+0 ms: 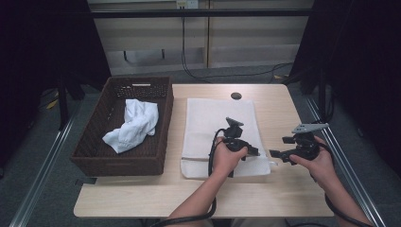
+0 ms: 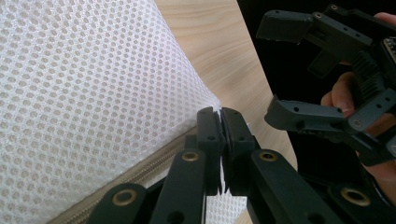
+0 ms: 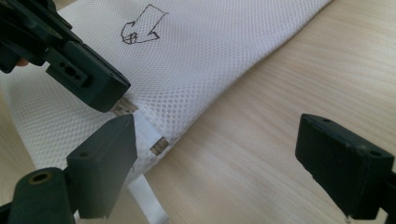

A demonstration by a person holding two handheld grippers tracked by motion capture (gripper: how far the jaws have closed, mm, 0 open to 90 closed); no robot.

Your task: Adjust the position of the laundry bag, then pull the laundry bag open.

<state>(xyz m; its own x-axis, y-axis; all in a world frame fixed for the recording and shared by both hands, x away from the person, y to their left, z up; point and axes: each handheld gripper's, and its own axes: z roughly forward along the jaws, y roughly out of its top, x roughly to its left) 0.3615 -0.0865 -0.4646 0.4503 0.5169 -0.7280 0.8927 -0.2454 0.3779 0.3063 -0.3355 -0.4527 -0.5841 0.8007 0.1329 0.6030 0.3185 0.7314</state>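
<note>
A white mesh laundry bag (image 1: 220, 130) lies flat on the wooden table (image 1: 156, 194), just beside a dark wicker basket (image 1: 92, 158) holding a crumpled white cloth (image 1: 132, 125). The left gripper (image 2: 221, 122) rests at the bag's near right corner — its jaws pressed together, clamping the bag's edge by the zipper (image 2: 135, 173). The right gripper (image 3: 217, 154) hovers just off that same corner over bare wood, jaws spread wide with nothing between them — one jaw close to the bag's white tab (image 3: 145, 198).

White mesh-cloth bag (image 1: 213, 127) on matt pale-wood table (image 1: 279, 104).
</note>
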